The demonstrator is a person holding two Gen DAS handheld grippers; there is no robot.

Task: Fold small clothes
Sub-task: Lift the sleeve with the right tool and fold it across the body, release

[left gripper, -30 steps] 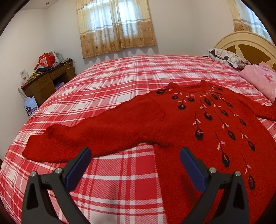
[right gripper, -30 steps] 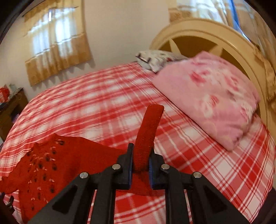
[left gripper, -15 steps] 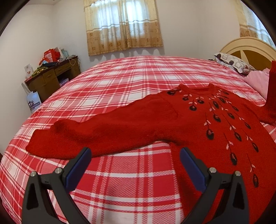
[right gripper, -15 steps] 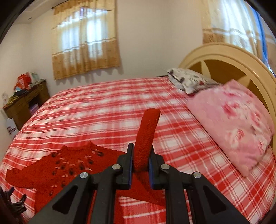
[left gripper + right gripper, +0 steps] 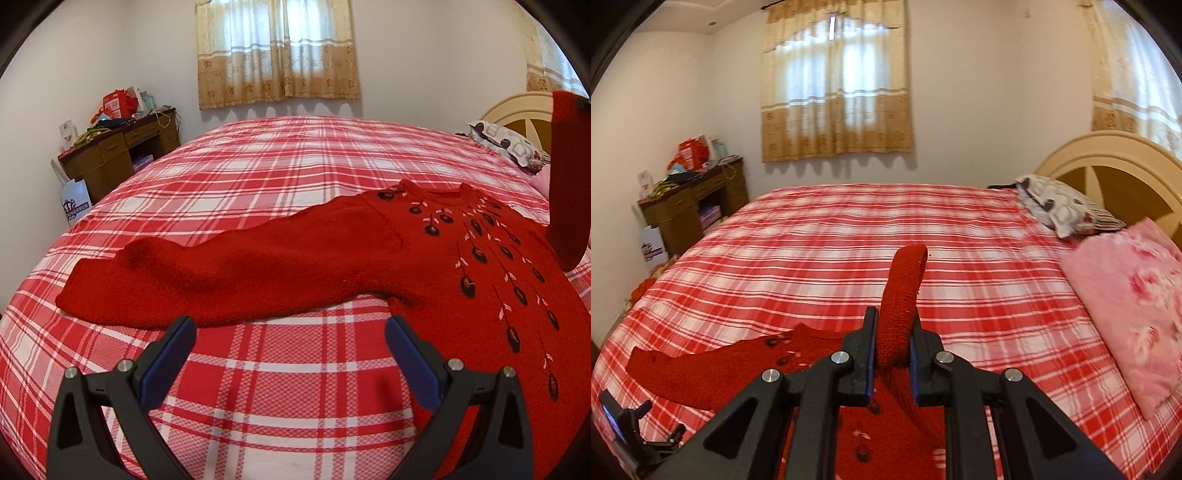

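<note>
Sweater sleeve [image 5: 900,306] is clamped between the right gripper [image 5: 892,360] fingers [image 5: 868,354], cuff sticking up past the tips, lifted off the bed. Left gripper [image 5: 290,339] fingers [image 5: 168,356] spread wide, holding nothing, low over bare plaid bedspread [image 5: 280,170] just short of the other sleeve [image 5: 207,273], which lies flat and stretched out leftward. Red sweater [image 5: 491,266] body flat, front up, near the bed's close edge. Wide open bedspread beyond the sweater. Pink blanket [image 5: 1134,314] and patterned pillow [image 5: 1067,210] sit by the headboard [image 5: 1115,166] on the right; cluttered desk [image 5: 118,155] off the bed's left side.
</note>
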